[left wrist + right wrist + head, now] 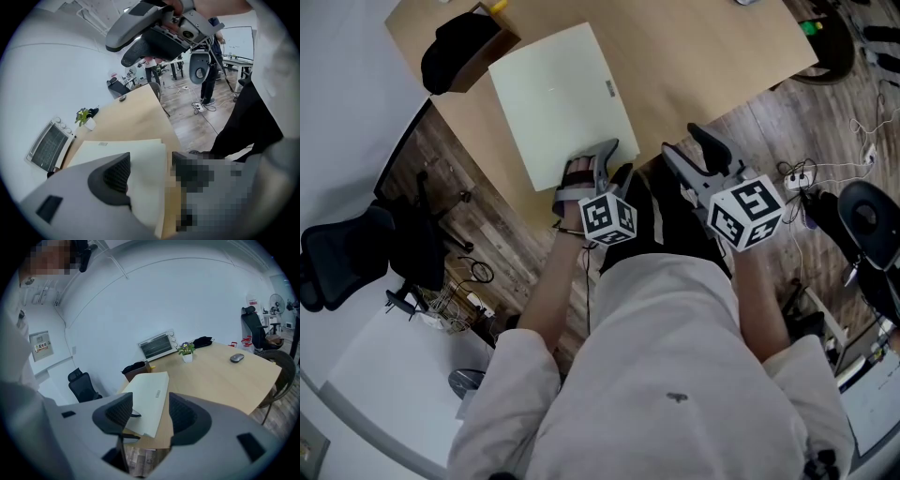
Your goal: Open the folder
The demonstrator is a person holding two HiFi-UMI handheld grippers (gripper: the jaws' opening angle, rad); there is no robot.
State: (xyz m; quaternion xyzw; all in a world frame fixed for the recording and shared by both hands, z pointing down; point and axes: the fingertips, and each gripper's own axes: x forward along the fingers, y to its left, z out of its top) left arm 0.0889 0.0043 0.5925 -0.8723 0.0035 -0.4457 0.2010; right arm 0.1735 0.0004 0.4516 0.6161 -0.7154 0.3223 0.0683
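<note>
- Head view: closed folder [558, 94] lies flat on table [703, 56], near its front edge.
- Left gripper [595, 159] at folder's near edge, jaws apart, one jaw over the cover, nothing clamped.
- Right gripper [682, 141] just off table edge, jaws apart, empty.

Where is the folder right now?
In the head view, the pale folder lies closed on the wooden table, left of centre, its near edge at the open left tongs; a dark bag sits beyond it.
</note>
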